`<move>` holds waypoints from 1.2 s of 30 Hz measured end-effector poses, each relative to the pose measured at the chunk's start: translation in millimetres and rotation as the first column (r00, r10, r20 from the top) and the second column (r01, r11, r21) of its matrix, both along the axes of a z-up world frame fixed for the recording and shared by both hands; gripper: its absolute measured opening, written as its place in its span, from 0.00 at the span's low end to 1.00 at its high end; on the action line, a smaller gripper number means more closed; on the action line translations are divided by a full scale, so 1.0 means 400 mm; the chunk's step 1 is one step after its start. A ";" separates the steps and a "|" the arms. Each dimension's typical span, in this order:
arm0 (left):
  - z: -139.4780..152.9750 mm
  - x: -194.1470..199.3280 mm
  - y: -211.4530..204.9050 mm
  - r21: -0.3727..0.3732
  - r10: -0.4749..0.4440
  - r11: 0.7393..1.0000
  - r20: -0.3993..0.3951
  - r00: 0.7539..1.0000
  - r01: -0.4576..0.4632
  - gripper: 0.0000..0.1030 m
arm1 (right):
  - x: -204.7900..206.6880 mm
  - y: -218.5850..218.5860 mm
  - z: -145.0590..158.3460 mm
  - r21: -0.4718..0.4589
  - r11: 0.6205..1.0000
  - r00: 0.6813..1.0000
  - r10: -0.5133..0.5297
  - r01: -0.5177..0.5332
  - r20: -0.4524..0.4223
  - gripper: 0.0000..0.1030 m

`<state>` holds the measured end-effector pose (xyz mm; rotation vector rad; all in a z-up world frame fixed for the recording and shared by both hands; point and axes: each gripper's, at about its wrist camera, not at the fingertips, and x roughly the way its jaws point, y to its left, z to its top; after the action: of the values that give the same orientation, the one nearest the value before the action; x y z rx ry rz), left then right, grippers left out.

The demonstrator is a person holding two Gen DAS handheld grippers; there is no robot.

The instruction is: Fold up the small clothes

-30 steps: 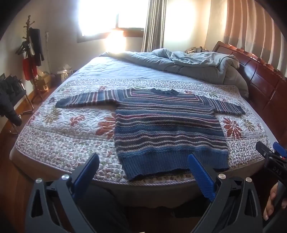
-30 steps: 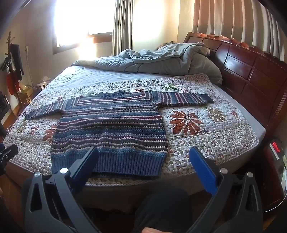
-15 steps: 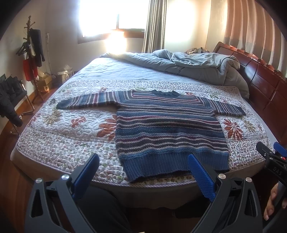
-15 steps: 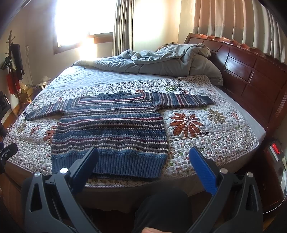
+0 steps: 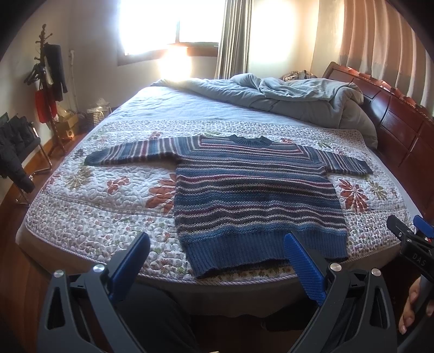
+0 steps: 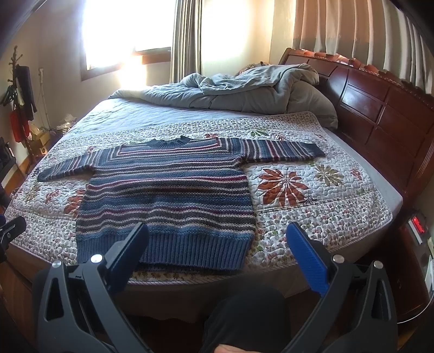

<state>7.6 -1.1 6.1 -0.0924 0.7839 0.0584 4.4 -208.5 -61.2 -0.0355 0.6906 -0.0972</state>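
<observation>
Nearest the lens, left gripper spread wide, blue pads well apart, gripping nothing, held off the near edge of the bed. Same story on the other side: right gripper gaping wide and empty, one blue pad catching the light, dark trouser legs showing below between the fingers. At the right edge of the left view, a hand wrapped on the other tool's handle.

Just past the fingertips, striped sweater lying flat and face up on the floral quilt, ribbed blue hem close to the near edge of the mattress, collar pointing away. Both sleeves stretched straight out to the sides, nothing folded yet. Neither tool touching the knit.

Further on, plain blue sheet beyond the quilt, then a rumpled grey-blue duvet heaped against the dark wooden headboard on the right. A small red-lit device on the stand beside the bed. Off to the far left, coat rack hung with dark and red items, a dark garment draped over a chair. At the back, bright window blown out with sunlight, curtains alongside.
</observation>
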 end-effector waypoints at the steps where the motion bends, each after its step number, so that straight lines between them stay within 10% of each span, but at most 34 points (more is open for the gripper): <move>1: 0.000 0.002 0.001 0.000 0.000 1.000 0.000 1.000 0.000 0.96 | 0.002 0.001 -0.002 0.000 1.000 1.000 0.000 0.000 -0.001 0.98; 36: -0.034 0.047 0.000 0.004 0.000 1.000 -0.028 1.000 0.001 0.96 | 0.045 0.010 -0.043 -0.004 1.000 0.999 -0.001 0.001 -0.042 0.98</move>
<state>26.2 -1.0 -7.7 -0.0878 0.8121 0.0609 22.6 -204.6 -78.3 -0.0412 0.7325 -0.0991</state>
